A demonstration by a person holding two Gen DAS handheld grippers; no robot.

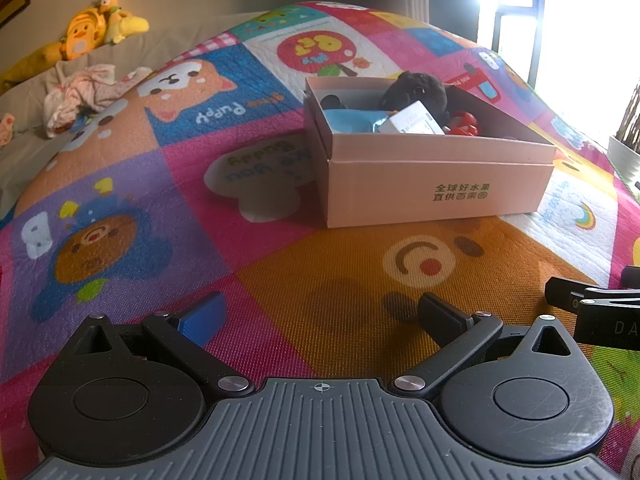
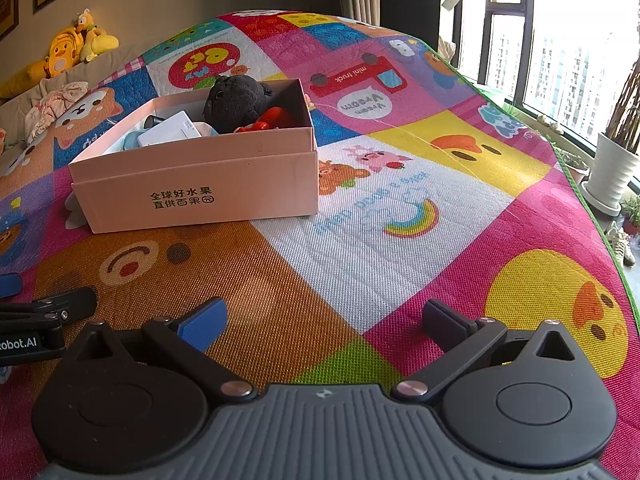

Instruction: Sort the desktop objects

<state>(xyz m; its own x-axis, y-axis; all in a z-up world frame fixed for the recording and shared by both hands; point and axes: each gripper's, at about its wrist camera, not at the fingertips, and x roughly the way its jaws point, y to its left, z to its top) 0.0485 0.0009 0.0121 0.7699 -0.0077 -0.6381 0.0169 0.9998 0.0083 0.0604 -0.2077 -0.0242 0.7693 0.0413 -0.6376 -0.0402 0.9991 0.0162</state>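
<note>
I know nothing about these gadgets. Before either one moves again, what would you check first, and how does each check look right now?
1. Left hand-held gripper open and holding nothing: ok.
2. Right hand-held gripper open and holding nothing: ok.
3. Cardboard box sits flat on the play mat: ok.
4. Black plush toy, white card and red toy lie inside the box: ok.
5. Loose items left on the mat near the box: none visible, ok.
6. Room left in the box: cannot tell.

Sunlit window (image 2: 560, 52), colourful play mat (image 2: 400, 220)
</note>
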